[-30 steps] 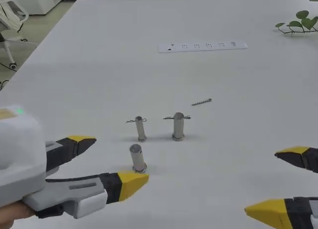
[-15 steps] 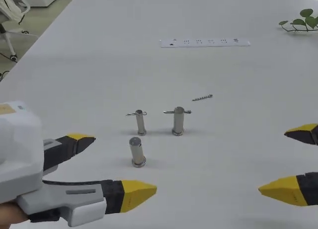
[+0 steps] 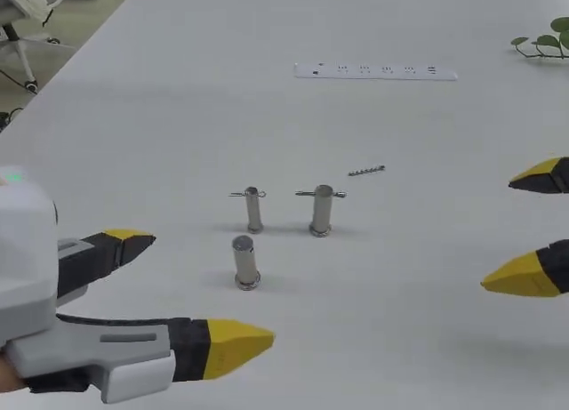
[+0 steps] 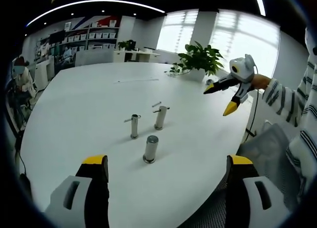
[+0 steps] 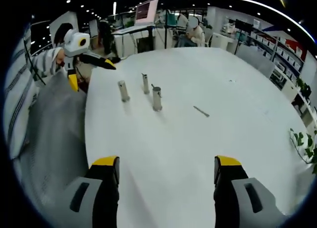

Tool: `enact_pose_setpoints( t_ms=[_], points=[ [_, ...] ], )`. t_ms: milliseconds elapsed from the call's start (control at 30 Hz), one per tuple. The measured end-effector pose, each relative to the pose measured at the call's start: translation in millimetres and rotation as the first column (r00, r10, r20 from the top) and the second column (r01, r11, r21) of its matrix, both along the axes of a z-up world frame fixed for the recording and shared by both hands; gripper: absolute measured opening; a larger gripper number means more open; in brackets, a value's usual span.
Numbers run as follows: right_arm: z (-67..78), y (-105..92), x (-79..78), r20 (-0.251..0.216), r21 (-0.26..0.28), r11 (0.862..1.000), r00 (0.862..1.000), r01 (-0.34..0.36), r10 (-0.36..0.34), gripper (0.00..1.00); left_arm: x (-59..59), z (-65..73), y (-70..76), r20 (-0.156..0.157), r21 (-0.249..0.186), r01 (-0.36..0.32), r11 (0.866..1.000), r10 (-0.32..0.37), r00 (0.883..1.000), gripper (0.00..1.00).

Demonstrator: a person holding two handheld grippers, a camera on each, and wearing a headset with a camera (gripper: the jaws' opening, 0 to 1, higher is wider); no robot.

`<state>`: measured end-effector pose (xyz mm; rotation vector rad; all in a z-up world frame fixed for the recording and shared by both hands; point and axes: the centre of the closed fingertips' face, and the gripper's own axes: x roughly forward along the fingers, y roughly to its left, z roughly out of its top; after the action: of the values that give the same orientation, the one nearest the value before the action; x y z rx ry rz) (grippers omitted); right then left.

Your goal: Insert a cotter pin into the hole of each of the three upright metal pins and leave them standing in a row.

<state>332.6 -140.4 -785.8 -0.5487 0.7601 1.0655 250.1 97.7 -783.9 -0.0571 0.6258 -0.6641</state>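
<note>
The left gripper [image 3: 187, 290], grey body with black jaws and yellow tips, is hovering low over the near left part of the white table [image 3: 160, 116], jaws spread wide, gripping nothing. The right gripper [image 3: 524, 225], same build, is hanging at the right side a little farther in, jaws also gaping wide, carrying nothing.

Just beyond the left gripper's tips, 1 short silver metal pin with a flat head [image 3: 244, 263] is standing upright, top bare, apart from both grippers. Behind it 2 more silver pins are standing side by side: the left rear pin [image 3: 254, 214] and the right rear pin [image 3: 321, 214]. A thin wire cotter pin [image 3: 238, 194] is sitting crosswise near the top of the left rear pin and a second wire cotter pin [image 3: 338, 195] on the right rear pin, probably through the holes, too small to confirm. The 3 pins are forming a triangle, not 1 row.

Farther back and right, a loose thin metal cotter pin [image 3: 365, 171] is lying flat on the table, well apart from the pins. Beyond it a long white power strip [image 3: 375, 70] is lying crosswise. At the far right edge a green leafy plant sprig [image 3: 544, 44] is poking in.
</note>
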Motion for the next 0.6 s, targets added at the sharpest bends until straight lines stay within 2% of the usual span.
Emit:
enact_pose_setpoints(
  t_ms=[133, 233, 300, 400, 533, 600],
  points=[
    [3.2, -1.6, 13.8, 0.008, -0.075, 0.995, 0.997, -0.072, 0.073, 0.77, 1.0, -1.6, 5.9, 0.012, 0.011, -0.025, 1.0, 0.025, 1.0, 0.99],
    [6.0, 3.5, 20.7, 0.015, -0.095, 0.99, 0.994, -0.107, 0.109, 0.76, 1.0, -0.4, 8.2, 0.013, -0.002, -0.044, 0.999, 0.044, 0.999, 0.99],
    [6.9, 9.1, 25.2, 0.01, -0.109, 0.985, 0.99, -0.137, 0.139, 0.75, 0.1, -0.9, 10.3, 0.013, 0.004, -0.048, 0.999, 0.048, 0.999, 0.99],
    [6.2, 16.3, 32.6, 0.009, -0.15, 0.97, 0.981, -0.189, 0.192, 0.75, -2.4, -3.1, 14.3, 0.004, 0.003, -0.062, 0.998, 0.062, 0.998, 0.99],
    [4.9, 25.8, 41.2, -0.005, -0.168, 0.959, 0.973, -0.23, 0.232, 0.75, -4.5, -4.4, 18.1, -0.003, -0.002, -0.075, 0.997, 0.075, 0.997, 0.99],
    [3.5, 29.4, 46.6, -0.01, -0.192, 0.946, 0.964, -0.261, 0.264, 0.75, -5.2, -5.6, 20.1, -0.007, -0.001, -0.079, 0.997, 0.079, 0.997, 0.99]
  ],
)
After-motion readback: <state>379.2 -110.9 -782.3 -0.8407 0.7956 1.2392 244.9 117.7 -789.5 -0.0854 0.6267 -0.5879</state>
